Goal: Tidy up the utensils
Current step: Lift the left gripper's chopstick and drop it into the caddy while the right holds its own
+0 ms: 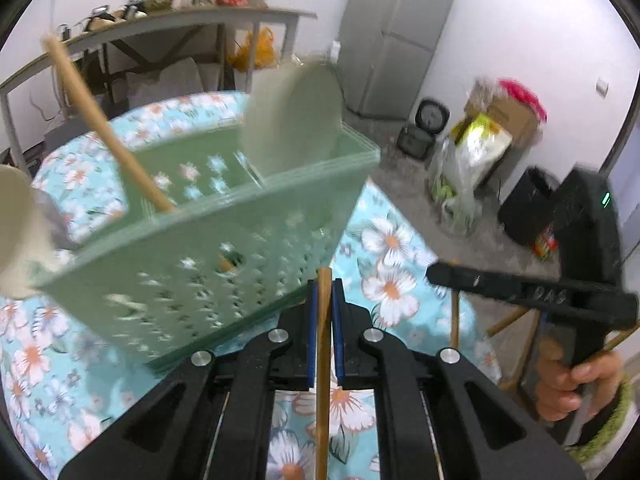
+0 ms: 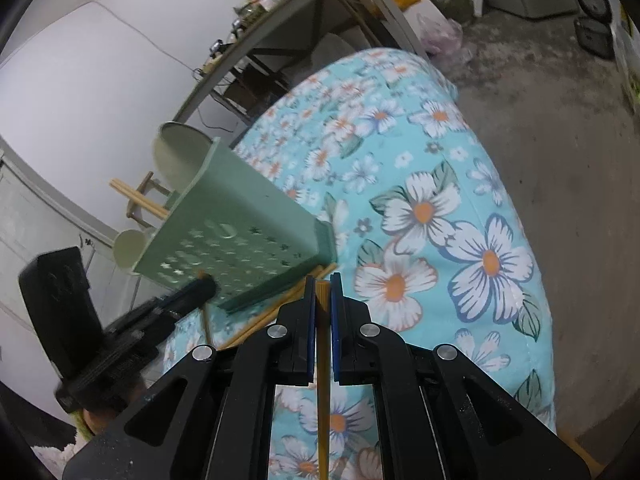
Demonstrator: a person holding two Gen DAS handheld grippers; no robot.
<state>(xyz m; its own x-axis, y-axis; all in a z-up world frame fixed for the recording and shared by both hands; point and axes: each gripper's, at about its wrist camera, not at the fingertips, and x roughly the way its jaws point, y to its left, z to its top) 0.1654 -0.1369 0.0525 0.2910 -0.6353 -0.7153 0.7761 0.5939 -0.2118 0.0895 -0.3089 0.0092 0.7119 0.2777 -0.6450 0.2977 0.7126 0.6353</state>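
Observation:
In the left wrist view my left gripper [image 1: 324,285] is shut on a wooden chopstick [image 1: 322,400] that runs upright between its blue pads. Just beyond it stands a pale green perforated utensil holder [image 1: 208,240]. The holder contains a pale spoon [image 1: 292,120] and a wooden chopstick [image 1: 108,132]. My right gripper [image 1: 435,270] comes in from the right, held by a hand [image 1: 576,388]. In the right wrist view my right gripper [image 2: 322,280] is shut on another chopstick [image 2: 322,420]. Near the holder [image 2: 236,240] are my left gripper [image 2: 208,282] and loose chopsticks [image 2: 276,312] on the cloth.
The table wears a turquoise floral cloth [image 2: 460,216]. A pale cup-like object [image 1: 16,232] sits left of the holder. Beyond are a grey side table with clutter [image 1: 180,20], a fridge [image 1: 396,36], boxes and bags [image 1: 480,140] and a black bin [image 1: 528,204] on the floor.

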